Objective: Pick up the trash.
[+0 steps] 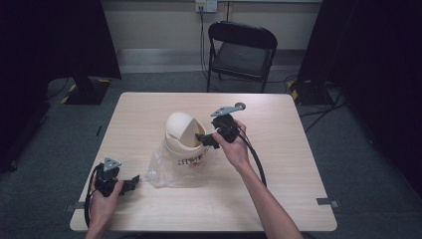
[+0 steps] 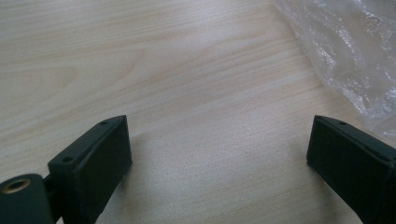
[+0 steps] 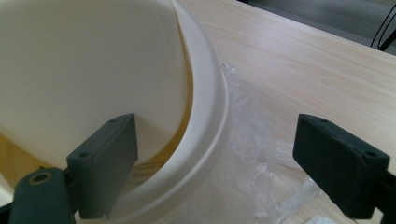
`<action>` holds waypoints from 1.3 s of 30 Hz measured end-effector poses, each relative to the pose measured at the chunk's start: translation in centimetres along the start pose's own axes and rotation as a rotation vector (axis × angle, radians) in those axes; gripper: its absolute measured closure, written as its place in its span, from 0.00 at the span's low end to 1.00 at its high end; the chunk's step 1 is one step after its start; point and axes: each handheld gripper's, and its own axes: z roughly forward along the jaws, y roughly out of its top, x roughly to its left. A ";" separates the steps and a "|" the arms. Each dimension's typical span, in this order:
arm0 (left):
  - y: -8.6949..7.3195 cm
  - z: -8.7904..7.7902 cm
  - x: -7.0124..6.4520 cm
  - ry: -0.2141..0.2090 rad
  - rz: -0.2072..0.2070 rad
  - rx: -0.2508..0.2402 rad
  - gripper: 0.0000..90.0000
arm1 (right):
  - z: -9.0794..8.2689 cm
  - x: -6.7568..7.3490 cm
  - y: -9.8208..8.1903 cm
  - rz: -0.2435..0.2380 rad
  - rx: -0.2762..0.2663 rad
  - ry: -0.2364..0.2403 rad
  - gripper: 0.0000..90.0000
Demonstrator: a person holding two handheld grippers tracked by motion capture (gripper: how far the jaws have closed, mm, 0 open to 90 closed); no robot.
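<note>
A cream bin [image 1: 189, 149] with a domed swing lid [image 1: 180, 127] stands mid-table, with a clear plastic bag [image 1: 158, 168] loose around its base. My right gripper [image 1: 202, 138] is open at the bin's top. In the right gripper view [image 3: 215, 130] one jaw lies inside the opening against the lid [image 3: 84, 70], the other outside over the bag [image 3: 261, 154], so the rim [image 3: 208, 88] stands between them. My left gripper [image 1: 132, 183] rests low on the table's front left, open [image 2: 218, 126] over bare wood, with the bag's edge [image 2: 350, 51] just ahead.
The light wooden table [image 1: 283, 134] has room on the right and at the back. A black folding chair [image 1: 242, 50] stands behind the far edge. A dark stand base [image 1: 87, 89] sits on the floor at the far left.
</note>
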 end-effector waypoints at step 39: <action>-0.1 -0.1 0.1 -0.006 0.006 -0.001 0.07 | -0.4 -0.5 1.3 0.027 -0.006 0.039 0.16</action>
